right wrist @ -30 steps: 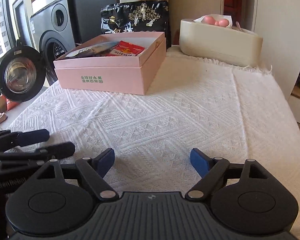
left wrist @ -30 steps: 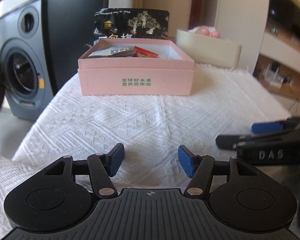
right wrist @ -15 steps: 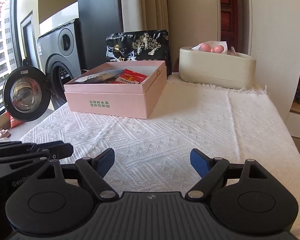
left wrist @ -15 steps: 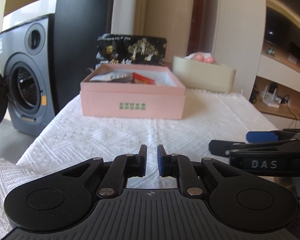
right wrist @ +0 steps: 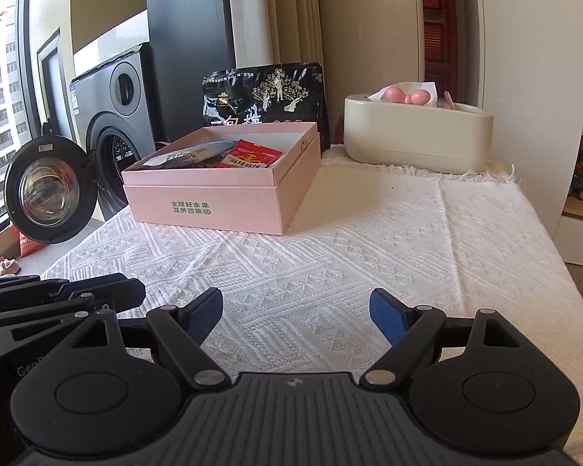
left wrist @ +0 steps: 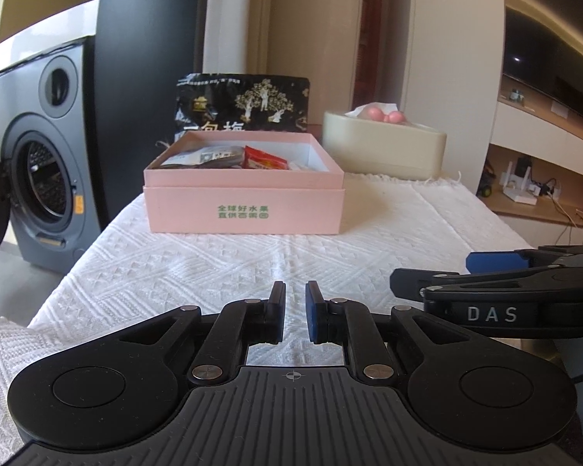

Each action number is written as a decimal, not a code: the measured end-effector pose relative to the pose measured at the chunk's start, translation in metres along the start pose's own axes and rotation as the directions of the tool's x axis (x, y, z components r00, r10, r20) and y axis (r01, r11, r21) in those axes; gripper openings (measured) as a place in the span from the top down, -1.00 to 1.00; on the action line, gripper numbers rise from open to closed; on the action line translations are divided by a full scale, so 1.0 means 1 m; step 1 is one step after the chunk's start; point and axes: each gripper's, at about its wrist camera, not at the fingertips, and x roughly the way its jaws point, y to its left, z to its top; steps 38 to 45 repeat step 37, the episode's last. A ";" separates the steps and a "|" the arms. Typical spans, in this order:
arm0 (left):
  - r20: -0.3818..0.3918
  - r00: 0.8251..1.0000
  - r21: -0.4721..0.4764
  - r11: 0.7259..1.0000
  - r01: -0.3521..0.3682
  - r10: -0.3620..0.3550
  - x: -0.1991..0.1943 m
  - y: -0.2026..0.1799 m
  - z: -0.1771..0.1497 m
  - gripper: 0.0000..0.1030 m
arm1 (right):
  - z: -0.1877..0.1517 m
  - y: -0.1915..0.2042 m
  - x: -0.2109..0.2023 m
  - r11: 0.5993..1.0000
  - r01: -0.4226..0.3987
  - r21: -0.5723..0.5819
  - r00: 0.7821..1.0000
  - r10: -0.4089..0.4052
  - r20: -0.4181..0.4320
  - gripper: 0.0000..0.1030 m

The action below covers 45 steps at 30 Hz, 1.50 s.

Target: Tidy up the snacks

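Left wrist: pink box (left wrist: 244, 209) lidless w/ snack packets (left wrist: 262, 159); left gripper (left wrist: 295, 314) clenched empty, right gripper (right wrist: 295, 316) released.

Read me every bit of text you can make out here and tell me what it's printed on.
"全球好水果 直供百果园": green print on the front of the pink box.
"DAS": on the side of the right gripper.
"Gen…": on the left gripper, cut off.
Black snack bag: large white characters, partly hidden.
Red packet: too small to read.

Bright daylight from left window (right wrist: 4, 89), sharp focus, fisheye-bent edges
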 end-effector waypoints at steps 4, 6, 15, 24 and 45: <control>-0.001 1.000 -0.006 1.000 0.001 -0.001 -0.001 -0.001 0.001 0.72 | 0.000 0.000 0.000 1.000 -0.002 -0.001 1.000 0.002 0.002 -0.62; -0.001 1.000 -0.010 1.000 0.003 -0.003 -0.001 -0.001 0.001 0.72 | 0.000 0.000 0.000 1.000 -0.001 -0.001 1.000 0.001 0.002 -0.62; 0.003 1.000 -0.004 1.000 0.013 -0.013 -0.002 -0.003 0.002 0.72 | 0.001 -0.002 -0.001 1.000 -0.003 0.000 1.000 0.003 0.004 -0.62; -0.001 1.000 -0.012 1.000 0.018 -0.018 -0.001 -0.003 0.002 0.72 | 0.001 -0.002 -0.001 1.000 -0.003 0.003 1.000 0.003 0.005 -0.62; 0.008 0.999 -0.082 0.996 0.044 -0.043 -0.002 0.008 0.003 0.73 | 0.000 -0.002 -0.001 1.000 -0.005 0.007 1.000 0.005 -0.003 -0.62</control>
